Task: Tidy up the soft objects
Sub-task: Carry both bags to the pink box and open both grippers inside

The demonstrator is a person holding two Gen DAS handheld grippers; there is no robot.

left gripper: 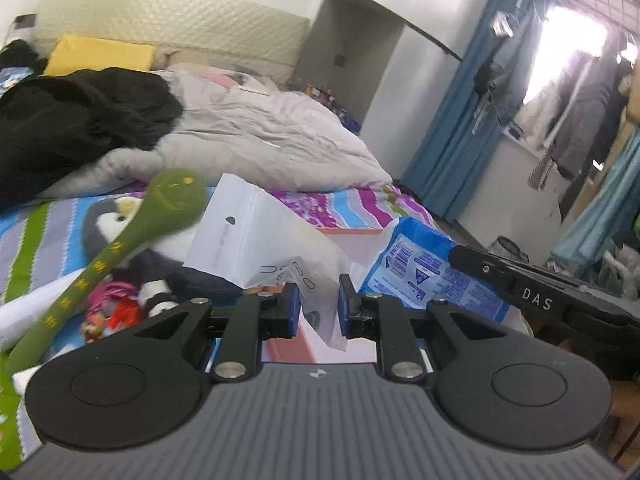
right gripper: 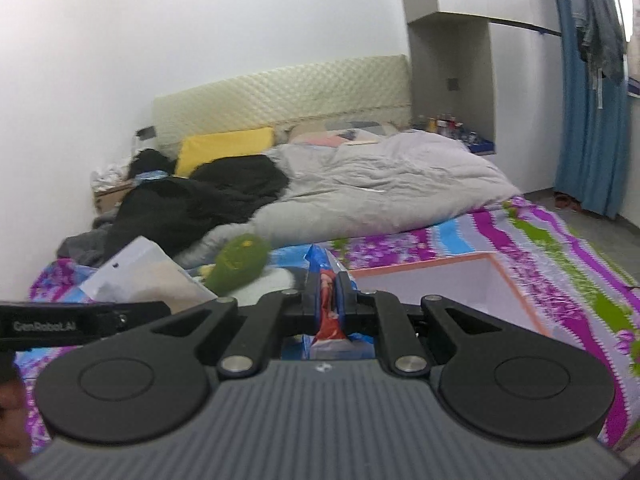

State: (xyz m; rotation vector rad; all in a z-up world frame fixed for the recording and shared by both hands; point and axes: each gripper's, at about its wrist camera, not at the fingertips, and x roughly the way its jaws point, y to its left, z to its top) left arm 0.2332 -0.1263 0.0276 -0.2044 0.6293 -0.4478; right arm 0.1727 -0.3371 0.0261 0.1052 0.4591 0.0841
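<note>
Blue packet [right gripper: 329,312] between right fingers [right gripper: 309,294]

Left gripper [left gripper: 319,306] level, jaws parted with a clear gap between the blue pads [left gripper: 291,307]. Right gripper [right gripper: 329,300] level, jaws pinched nearly together.
</note>
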